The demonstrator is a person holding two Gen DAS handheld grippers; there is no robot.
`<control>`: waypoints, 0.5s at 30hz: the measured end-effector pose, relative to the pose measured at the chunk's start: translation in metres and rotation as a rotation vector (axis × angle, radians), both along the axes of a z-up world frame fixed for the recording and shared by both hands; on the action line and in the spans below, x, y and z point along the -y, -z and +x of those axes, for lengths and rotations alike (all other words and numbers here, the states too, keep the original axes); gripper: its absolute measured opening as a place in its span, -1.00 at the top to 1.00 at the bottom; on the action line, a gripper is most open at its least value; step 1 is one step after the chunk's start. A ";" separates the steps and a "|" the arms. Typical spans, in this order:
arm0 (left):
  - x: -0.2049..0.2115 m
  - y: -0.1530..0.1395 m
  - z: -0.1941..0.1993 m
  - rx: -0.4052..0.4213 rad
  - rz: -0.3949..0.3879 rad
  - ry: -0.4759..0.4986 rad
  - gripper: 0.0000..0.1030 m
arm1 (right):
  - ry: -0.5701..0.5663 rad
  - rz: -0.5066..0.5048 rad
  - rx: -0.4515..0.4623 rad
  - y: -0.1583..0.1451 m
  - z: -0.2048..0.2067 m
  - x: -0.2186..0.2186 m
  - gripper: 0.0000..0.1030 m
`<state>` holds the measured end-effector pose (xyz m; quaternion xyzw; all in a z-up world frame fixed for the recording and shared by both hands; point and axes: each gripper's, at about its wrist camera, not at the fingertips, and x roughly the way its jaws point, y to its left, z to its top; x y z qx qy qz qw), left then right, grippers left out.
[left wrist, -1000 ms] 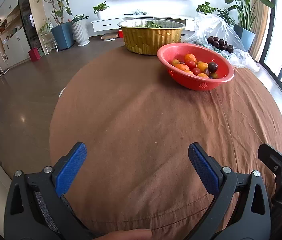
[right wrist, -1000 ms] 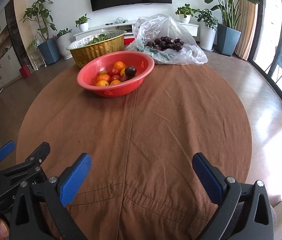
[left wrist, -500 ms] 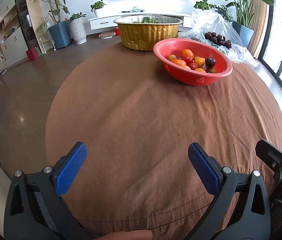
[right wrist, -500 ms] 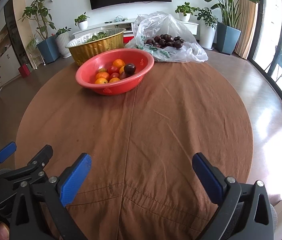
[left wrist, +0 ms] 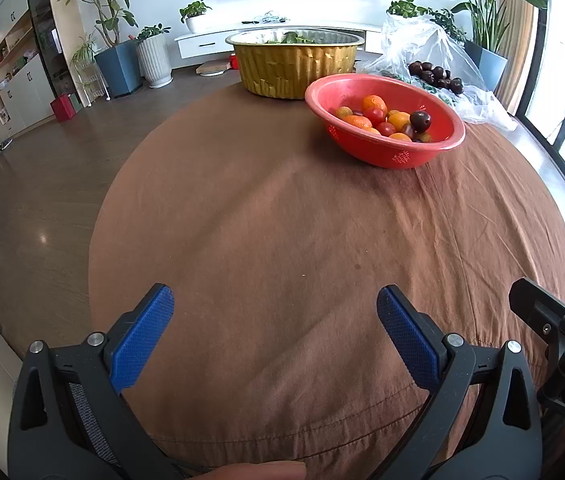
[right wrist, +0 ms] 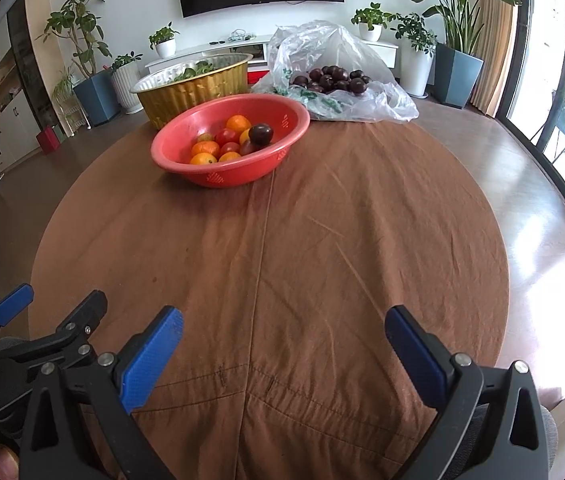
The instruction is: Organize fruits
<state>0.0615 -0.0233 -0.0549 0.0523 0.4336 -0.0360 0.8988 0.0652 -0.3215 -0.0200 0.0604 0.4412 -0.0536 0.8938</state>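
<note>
Both the left claw (left wrist: 274,312) and right claw (right wrist: 282,332) are hovering spread, empty, at the table's near edge; the red bowl's (right wrist: 218,178) small fruits (right wrist: 238,138) probably bruise easily, wanting gentle side pinches.

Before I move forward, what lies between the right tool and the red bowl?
Only bare brown tablecloth lies between the open right tool and the red bowl; its seam runs along that stretch. The right wrist view shows this.

red bowl (right wrist: 186,160) of fruit, brown tablecloth (right wrist: 282,248), right gripper (right wrist: 282,320) gaping
</note>
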 end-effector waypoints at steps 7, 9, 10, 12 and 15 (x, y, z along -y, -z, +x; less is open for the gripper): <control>0.001 0.003 0.000 -0.002 -0.002 0.006 -1.00 | 0.000 0.001 -0.001 0.000 0.000 0.000 -1.00; 0.002 0.003 0.000 -0.004 -0.002 0.007 -0.99 | 0.000 0.000 -0.001 0.001 0.000 0.000 -1.00; 0.002 0.004 0.000 -0.004 -0.002 0.008 -0.99 | -0.001 0.000 -0.001 0.000 0.000 0.000 -1.00; 0.002 0.004 0.000 -0.004 -0.002 0.008 -1.00 | -0.002 0.000 -0.001 0.001 0.000 0.000 -1.00; 0.002 0.004 0.000 -0.004 -0.003 0.008 -0.99 | -0.001 0.001 -0.001 0.001 0.000 0.000 -1.00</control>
